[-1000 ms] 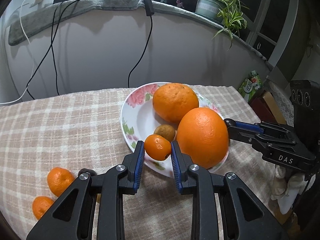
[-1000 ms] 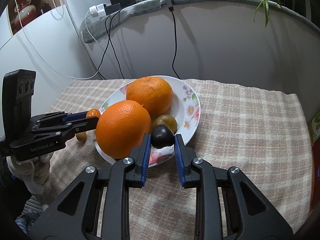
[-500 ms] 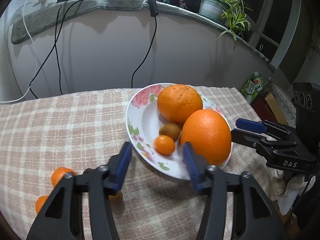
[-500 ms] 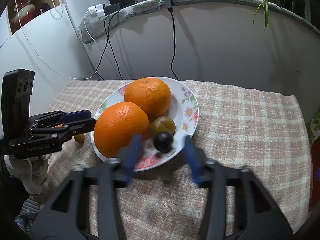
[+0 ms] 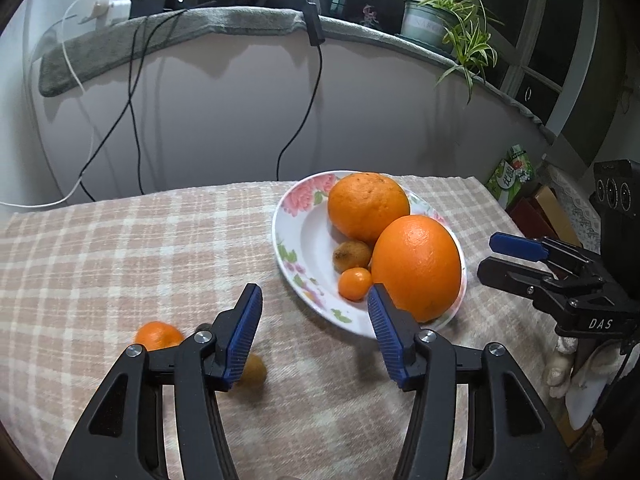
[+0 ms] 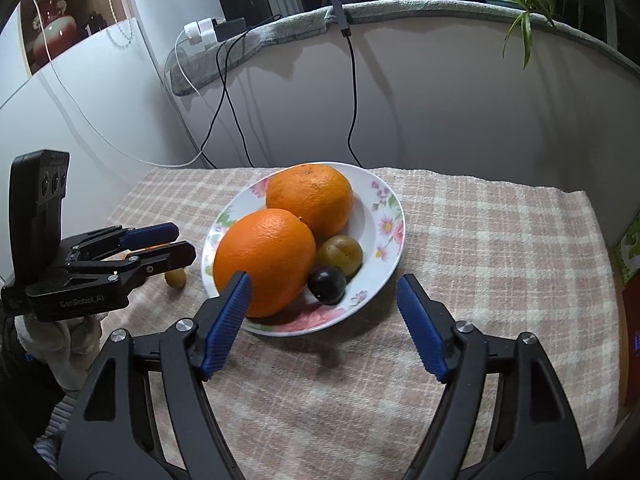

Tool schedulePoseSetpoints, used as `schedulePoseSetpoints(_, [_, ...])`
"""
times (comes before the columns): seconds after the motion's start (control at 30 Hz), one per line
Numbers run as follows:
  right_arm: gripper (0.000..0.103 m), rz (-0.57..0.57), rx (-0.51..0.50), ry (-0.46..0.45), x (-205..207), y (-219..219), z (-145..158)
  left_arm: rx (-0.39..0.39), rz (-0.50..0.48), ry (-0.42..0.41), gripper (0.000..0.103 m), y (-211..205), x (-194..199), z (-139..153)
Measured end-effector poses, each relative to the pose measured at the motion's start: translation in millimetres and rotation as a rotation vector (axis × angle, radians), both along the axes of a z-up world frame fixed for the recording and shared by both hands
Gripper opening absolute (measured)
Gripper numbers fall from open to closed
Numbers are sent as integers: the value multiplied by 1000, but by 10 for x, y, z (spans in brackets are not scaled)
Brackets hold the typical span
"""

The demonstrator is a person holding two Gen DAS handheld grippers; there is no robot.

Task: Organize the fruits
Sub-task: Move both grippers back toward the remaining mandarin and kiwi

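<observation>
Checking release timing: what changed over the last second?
Both grippers let go and backed off the plate. The left gripper released the small orange fruit; the right gripper released the dark plum. Both now rest in the plate, and both jaws stand wide open, empty. The two large oranges and the brownish fruit kept their places, as did the loose fruit on the cloth.

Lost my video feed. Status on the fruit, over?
Left gripper open, empty. Right gripper open, empty. Five fruits on plate. Tangerine and small fruit loose on tablecloth. Nothing blocking.
</observation>
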State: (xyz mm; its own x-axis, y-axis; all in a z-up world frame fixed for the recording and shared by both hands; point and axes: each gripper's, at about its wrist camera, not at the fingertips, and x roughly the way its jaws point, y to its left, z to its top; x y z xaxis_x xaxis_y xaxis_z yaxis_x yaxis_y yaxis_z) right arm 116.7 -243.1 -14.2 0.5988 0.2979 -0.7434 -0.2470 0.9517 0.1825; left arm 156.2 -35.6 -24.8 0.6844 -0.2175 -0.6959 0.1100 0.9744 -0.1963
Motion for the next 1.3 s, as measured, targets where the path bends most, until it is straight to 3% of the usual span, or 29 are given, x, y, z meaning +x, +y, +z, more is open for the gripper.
schedulePoseSetpoints(0.27, [77,-1,17,-28,-91,110,86,11,43,-17,54,271,-241,78])
schedulePoseSetpoints(0.6, [77,118,-29,-52,-188,550,171,-8,147,14,54,847,-675,-13])
schedulePoseSetpoints(0.9, [77,232,-33,-14,-207,1047,-5,-38,184,37,54,1082,-870,-159])
schedulePoseSetpoints(1.3, [54,317,-62,82,-60,1555,-358,-50,175,60,44,1075,-780,-295])
